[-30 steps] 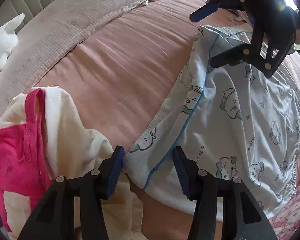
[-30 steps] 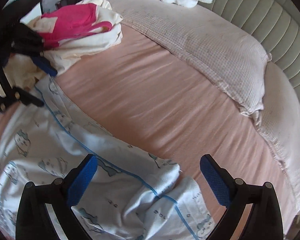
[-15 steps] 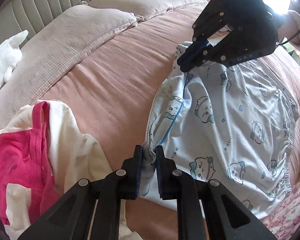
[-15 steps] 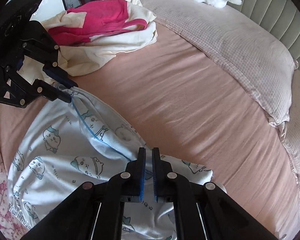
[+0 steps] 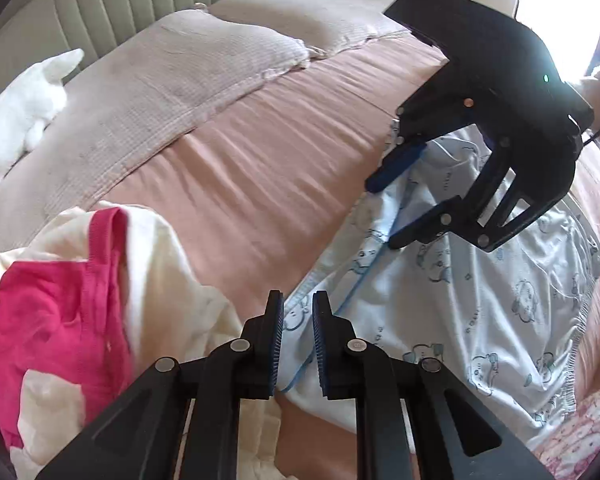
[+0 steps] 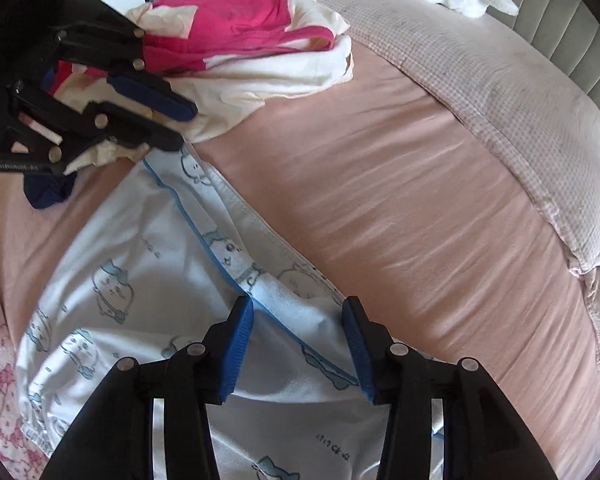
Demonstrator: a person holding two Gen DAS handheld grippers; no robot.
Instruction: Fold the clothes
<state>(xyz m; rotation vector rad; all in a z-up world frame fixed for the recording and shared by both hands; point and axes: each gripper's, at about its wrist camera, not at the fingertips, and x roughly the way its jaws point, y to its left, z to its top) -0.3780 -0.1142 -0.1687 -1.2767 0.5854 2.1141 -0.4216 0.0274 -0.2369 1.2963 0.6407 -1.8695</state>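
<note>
Pink-sheeted bed (image 5: 260, 168), pillows along a padded headboard. Left gripper (image 5: 296, 344) has its pads slightly apart, the pale blue printed garment (image 5: 480, 300) edge between them; whether it bites, unclear. Right gripper (image 6: 298, 344) spread wide over the same piped edge. Garment lies flat-ish beside a pink-and-cream pile (image 5: 80, 300). Both grippers angle low, facing each other; a good fold needs matched corners and even tension.

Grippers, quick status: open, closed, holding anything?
Left gripper: part open, narrow gap, blue printed garment edge between the fingers, not clamped.
Right gripper: open wide over the same garment's edge, holding nothing.
</note>
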